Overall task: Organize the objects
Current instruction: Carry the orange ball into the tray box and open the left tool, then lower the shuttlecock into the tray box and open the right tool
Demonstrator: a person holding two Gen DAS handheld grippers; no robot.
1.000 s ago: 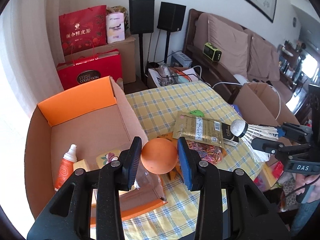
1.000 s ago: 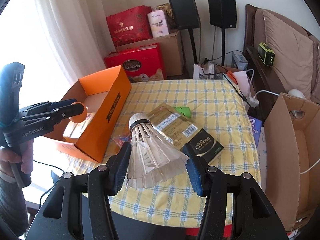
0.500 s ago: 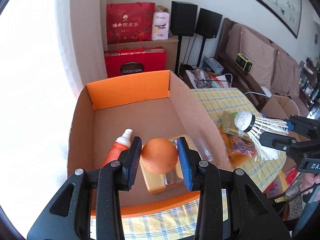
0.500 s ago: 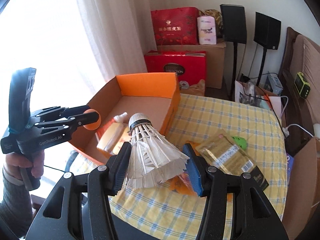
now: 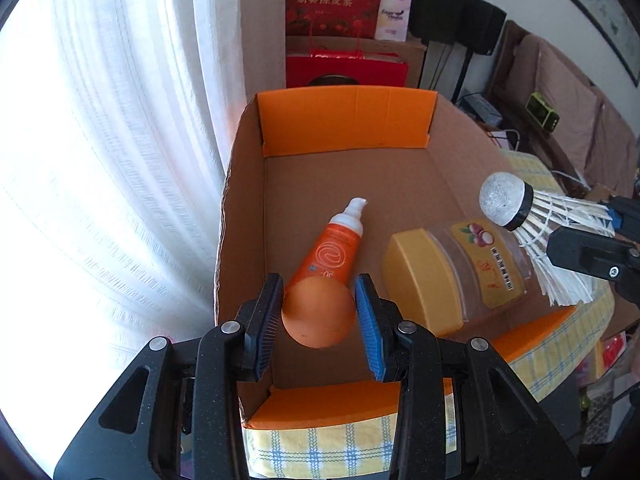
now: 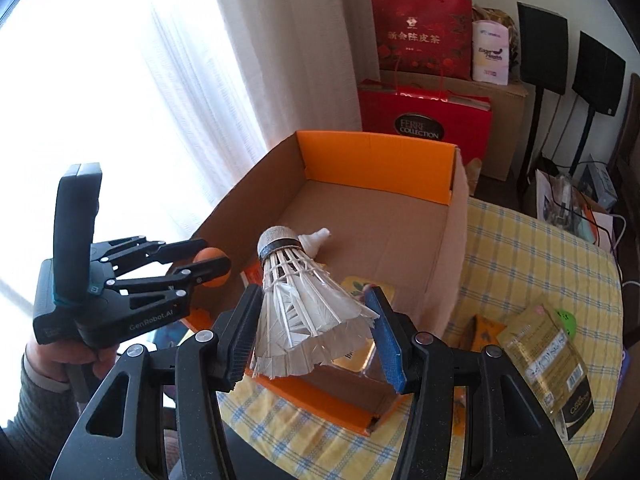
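Observation:
My left gripper (image 5: pixel 318 312) is shut on an orange ball (image 5: pixel 319 313) and holds it above the near end of the open cardboard box (image 5: pixel 344 128). It also shows in the right wrist view (image 6: pixel 210 266), at the box's left wall. My right gripper (image 6: pixel 316 320) is shut on a white feather shuttlecock (image 6: pixel 304 300), over the box's near right part. The shuttlecock also shows in the left wrist view (image 5: pixel 532 232). Inside the box lie an orange pump bottle (image 5: pixel 330 252) and a clear jar with a yellow lid (image 5: pixel 452 276).
The box (image 6: pixel 376 164) stands on a table with a yellow checked cloth (image 6: pixel 520 248). A gold packet (image 6: pixel 548 356), a green thing (image 6: pixel 566 320) and an orange packet (image 6: pixel 486 330) lie on the cloth to the right. Red gift bags (image 6: pixel 424 116), speakers and a curtain stand behind.
Both grippers have moved left from over the table to over the box, each still holding its object. The views now look down into the box.

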